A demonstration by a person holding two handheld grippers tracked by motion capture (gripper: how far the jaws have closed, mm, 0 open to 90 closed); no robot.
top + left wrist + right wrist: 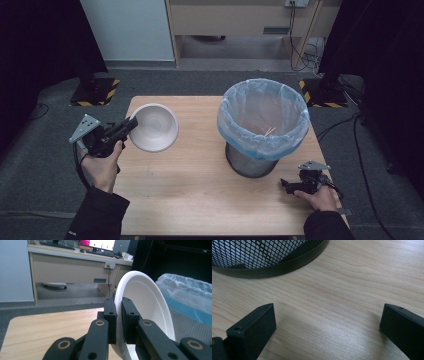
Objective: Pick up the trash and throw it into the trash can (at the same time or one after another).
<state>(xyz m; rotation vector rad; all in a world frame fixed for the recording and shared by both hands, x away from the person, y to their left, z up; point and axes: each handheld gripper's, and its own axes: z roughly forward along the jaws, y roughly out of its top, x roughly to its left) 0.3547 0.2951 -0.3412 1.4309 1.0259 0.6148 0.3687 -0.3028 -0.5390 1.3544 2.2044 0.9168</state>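
Gripping the white paper bowl [154, 127] by its rim in our left hand-held gripper [129, 123], we hold it above the tabletop [195, 190], left of the lined wastebasket [263, 120]; right hand-held gripper [285, 184] rests open.

the bowl [153, 127] sits tipped at the table's [190, 200] far left, its rim clamped in the left gripper [131, 123] at the left edge. the bin [263, 125] stands to the right, well apart from it. the right gripper [286, 184] rests on the tabletop just before the bin's base, toward the right edge
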